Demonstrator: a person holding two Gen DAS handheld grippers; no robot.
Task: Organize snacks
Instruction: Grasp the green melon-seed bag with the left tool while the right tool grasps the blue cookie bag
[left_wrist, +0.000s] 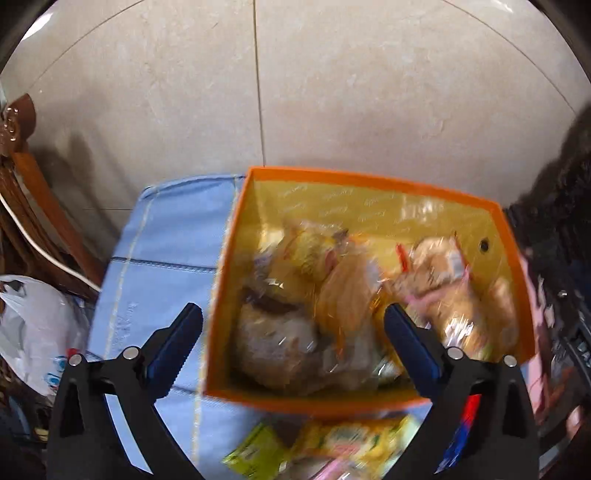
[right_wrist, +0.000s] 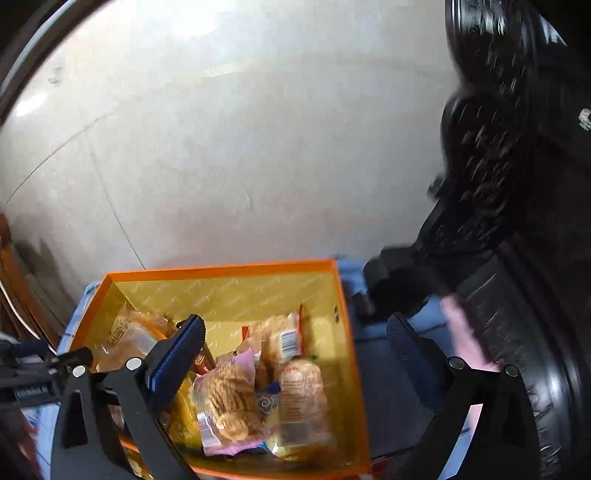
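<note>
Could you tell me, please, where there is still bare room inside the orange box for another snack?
In the orange box, the bare yellow floor runs along the far wall and down the right wall, beside the wrapped buns. The left and near parts are piled with packets. Both grippers are open, holding nothing.

An orange box (left_wrist: 369, 181) with a shiny yellow inside sits open in the lower middle of both views. Clear bags of snacks (right_wrist: 229, 402) lie piled in it, some golden, one with pink edges. More yellow and green packets (left_wrist: 332, 443) lie outside, at the bottom of the left view.
</note>
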